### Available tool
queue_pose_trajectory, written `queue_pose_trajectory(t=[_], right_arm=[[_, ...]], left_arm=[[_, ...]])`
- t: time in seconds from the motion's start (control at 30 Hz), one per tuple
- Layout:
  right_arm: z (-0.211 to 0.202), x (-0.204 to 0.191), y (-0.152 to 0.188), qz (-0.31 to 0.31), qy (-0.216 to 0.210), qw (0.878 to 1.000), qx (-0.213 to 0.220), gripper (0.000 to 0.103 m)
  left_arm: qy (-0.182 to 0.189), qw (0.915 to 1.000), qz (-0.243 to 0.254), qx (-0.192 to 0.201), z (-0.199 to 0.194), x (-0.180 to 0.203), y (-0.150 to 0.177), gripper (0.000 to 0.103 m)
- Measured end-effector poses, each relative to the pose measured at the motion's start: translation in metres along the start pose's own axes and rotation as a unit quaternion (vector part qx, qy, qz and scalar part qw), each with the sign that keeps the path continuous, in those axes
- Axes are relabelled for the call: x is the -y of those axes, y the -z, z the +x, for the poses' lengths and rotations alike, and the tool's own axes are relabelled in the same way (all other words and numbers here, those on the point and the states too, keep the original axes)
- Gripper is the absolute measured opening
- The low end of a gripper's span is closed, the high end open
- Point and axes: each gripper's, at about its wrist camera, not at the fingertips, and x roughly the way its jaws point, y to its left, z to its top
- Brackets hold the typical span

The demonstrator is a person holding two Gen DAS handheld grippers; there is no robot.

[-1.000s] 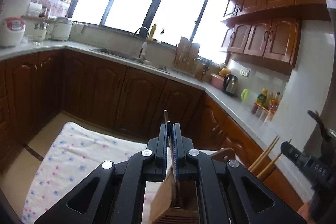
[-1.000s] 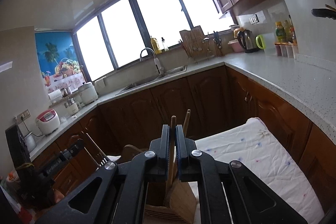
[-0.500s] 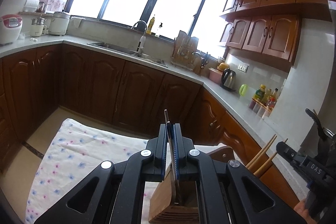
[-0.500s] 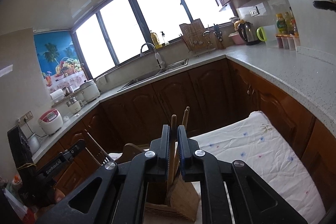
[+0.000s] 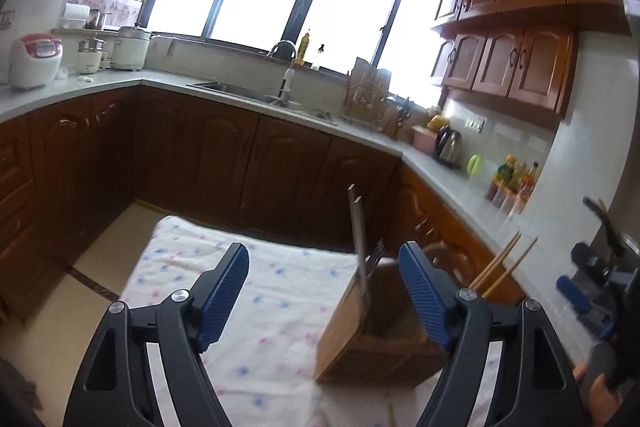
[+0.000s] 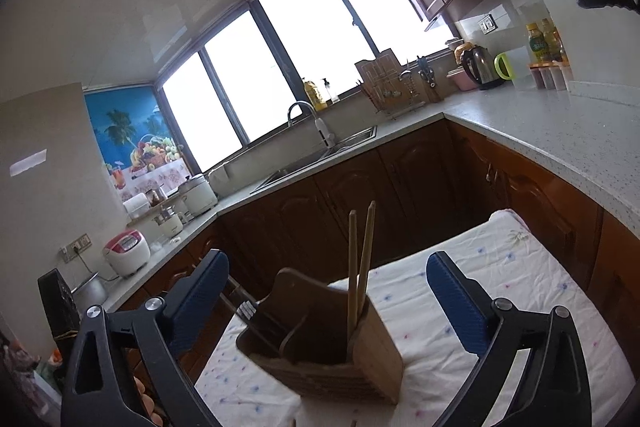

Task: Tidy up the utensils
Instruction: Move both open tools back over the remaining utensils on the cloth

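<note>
A wooden utensil holder (image 5: 372, 343) (image 6: 340, 359) stands on a white flowered cloth (image 5: 256, 307) (image 6: 516, 283). In the left wrist view a thin metal utensil handle (image 5: 357, 235) stands in the holder, and my left gripper (image 5: 324, 295) is open around it, touching nothing. In the right wrist view two wooden chopsticks (image 6: 359, 259) stand in the holder, with dark utensils (image 6: 252, 315) leaning at its left. My right gripper (image 6: 324, 299) is open just above the holder and empty. The chopsticks also show in the left wrist view (image 5: 502, 263).
Brown kitchen cabinets (image 5: 240, 163) and a grey countertop (image 6: 560, 139) run around the cloth-covered table. A sink with faucet (image 5: 286, 75), a kettle (image 5: 447, 143), sauce bottles (image 5: 512, 179) and rice cookers (image 5: 36, 59) stand on the counter.
Both grippers have opened. The left let go of the metal utensil and the right let go of the chopsticks, which now stand in the holder. Both grippers have drawn back a little.
</note>
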Motion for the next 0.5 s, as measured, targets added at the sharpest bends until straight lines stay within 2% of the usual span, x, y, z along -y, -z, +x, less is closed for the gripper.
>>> queue_pose_trajectory(t=[0.2,0.5], right_arm=[[-0.018,-0.008,0.015,0.001,-0.007,1.0,-0.022,0.101],[-0.048,-0.013,0.05,-0.01,0.007,0.998,-0.06,0.101]], left_arm=[[-0.012,0.9993,0.005,-0.035,-0.031,-0.003,0.01,0.08],[-0.028,0.9959,0.012,-0.085,-0.069,-0.01,0.022,0.08]])
